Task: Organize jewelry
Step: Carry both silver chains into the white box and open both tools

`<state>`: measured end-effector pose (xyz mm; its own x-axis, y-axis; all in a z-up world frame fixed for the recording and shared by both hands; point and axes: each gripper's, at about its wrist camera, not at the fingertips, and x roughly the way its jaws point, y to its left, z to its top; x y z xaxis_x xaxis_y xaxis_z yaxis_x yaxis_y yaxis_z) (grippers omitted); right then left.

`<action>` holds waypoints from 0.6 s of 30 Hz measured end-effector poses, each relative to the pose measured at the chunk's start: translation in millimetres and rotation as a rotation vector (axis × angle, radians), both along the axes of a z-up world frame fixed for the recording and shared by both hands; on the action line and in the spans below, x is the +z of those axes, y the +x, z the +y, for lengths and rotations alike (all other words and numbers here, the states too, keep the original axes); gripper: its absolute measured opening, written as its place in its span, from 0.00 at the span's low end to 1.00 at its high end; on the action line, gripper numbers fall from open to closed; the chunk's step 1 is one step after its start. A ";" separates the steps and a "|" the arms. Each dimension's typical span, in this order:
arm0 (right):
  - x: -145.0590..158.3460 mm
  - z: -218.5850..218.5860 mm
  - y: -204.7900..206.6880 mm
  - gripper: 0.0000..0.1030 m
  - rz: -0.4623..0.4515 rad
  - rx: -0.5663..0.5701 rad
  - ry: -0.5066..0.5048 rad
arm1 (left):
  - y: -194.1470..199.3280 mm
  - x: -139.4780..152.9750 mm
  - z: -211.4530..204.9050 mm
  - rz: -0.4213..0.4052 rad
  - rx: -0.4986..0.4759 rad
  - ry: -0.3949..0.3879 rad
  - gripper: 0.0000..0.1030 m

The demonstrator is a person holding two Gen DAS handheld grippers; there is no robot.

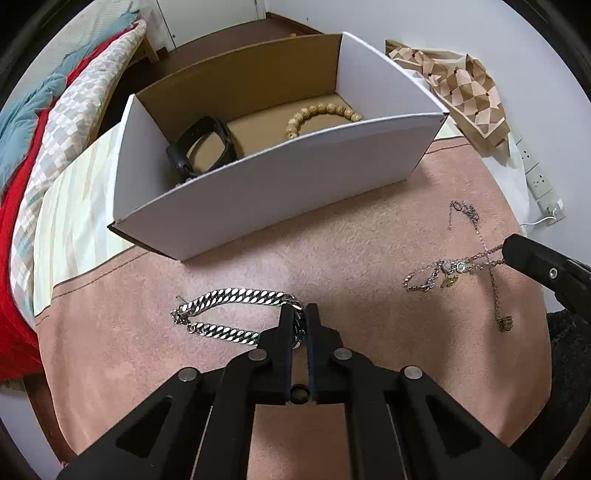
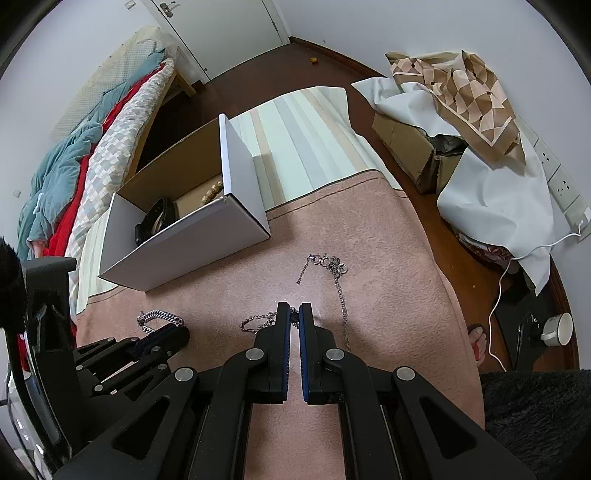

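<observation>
Pink fleecy blanket (image 1: 332,240) covered the surface where the jewelry lay, with a pale striped sheet (image 2: 306,144) beyond it and dark wood floor (image 2: 236,85) around. No writing or brand could be read anywhere.

The left gripper (image 1: 300,312) pointed steeply down, its jaws pinched shut on the right end of a heavy silver curb chain (image 1: 229,299), the rest of which lay looped on the blanket. The right gripper (image 2: 294,314) was likewise closed on a thin tangled chain (image 2: 334,273) whose strands trailed across the blanket toward a clasp end.

A white cardboard box (image 1: 280,184) stood on the blanket just beyond the chains, holding a wooden bead bracelet (image 1: 321,114) and a black watch (image 1: 203,147), both partly hidden by the near wall.

A bed with red, teal and checked bedding (image 2: 92,147) lay to the left. A patterned cloth (image 2: 461,96) covered cardboard boxes on the right, near a wall socket strip (image 2: 561,184) with a white cable. A white door (image 2: 221,33) stood closed at the back.
</observation>
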<state>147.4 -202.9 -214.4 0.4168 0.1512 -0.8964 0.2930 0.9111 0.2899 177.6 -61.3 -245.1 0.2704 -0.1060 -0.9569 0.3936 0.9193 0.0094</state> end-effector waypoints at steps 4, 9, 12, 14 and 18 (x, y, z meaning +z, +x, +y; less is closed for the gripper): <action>3.2 -0.2 -0.2 0.05 -0.010 0.002 0.004 | -1.2 10.5 9.0 -0.016 0.027 -0.046 0.02; 17.0 3.9 -0.2 0.05 -0.040 0.010 0.016 | -2.6 32.0 31.2 -0.035 0.065 -0.108 0.02; 27.9 6.3 0.0 0.05 -0.064 0.016 0.027 | -3.8 48.5 49.2 -0.049 0.102 -0.153 0.02; 34.7 8.3 0.6 0.05 -0.078 0.020 0.036 | -3.7 60.1 57.7 -0.058 0.120 -0.183 0.02; 47.3 11.5 1.6 0.04 -0.102 0.029 0.054 | -1.7 82.7 67.3 -0.079 0.138 -0.228 0.02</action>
<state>149.0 -191.4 -167.2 0.5002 0.2117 -0.8396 0.2333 0.9008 0.3662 175.9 5.9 -162.4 0.3700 -0.2734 -0.8879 0.2711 0.9459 -0.1783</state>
